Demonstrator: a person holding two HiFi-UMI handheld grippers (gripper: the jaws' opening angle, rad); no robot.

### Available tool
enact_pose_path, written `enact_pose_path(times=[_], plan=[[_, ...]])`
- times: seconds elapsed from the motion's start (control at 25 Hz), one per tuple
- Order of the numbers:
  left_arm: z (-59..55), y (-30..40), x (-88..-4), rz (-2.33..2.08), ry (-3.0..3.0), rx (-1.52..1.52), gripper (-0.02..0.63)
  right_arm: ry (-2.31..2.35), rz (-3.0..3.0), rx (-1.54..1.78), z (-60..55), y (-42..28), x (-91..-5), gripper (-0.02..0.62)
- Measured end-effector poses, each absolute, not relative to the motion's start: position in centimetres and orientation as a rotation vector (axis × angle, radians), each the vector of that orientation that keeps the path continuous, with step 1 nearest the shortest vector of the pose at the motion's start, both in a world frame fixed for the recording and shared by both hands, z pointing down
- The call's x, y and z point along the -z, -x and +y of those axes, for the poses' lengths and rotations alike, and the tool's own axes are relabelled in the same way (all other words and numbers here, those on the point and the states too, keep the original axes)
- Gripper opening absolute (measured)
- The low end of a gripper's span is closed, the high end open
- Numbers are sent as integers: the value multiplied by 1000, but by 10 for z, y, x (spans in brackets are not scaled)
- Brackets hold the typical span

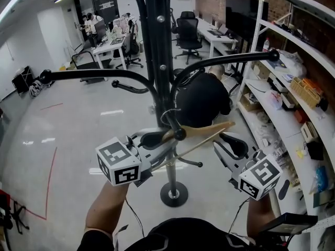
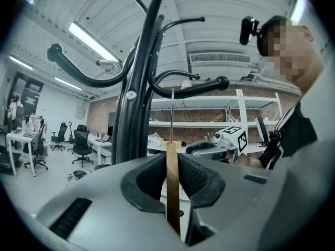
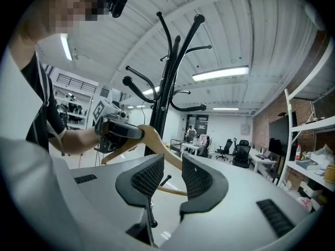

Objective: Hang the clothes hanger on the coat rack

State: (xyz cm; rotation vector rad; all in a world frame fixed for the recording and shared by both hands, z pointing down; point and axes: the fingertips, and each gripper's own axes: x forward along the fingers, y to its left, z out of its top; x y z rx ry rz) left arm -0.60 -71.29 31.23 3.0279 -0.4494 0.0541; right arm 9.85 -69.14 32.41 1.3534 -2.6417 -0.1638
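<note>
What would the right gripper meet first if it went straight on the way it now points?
Most likely the wooden clothes hanger, whose arm crosses just beyond the right gripper's open jaws, though depth is unclear.

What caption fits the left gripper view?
Left gripper clamps a pale wooden clothes hanger edge-on, its wire hook rising beside the black metal coat rack.

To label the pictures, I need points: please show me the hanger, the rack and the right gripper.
hanger [image 1: 209,130]: head view, on its wooden arm.
rack [image 1: 157,61]: head view, on its black pole.
right gripper [image 3: 171,179]: right gripper view, midway between its open jaws.
</note>
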Motion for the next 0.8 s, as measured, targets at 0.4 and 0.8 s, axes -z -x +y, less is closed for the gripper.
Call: enact_pose_path(times=[0.4, 0.8], plan=[[-718, 6, -312, -481, -3110, -8, 54, -1327, -2641, 167, -691, -96, -330, 89], [-723, 12, -305, -567, -3195, 95, 74, -1331, -2620, 154, -690, -100, -334, 89]])
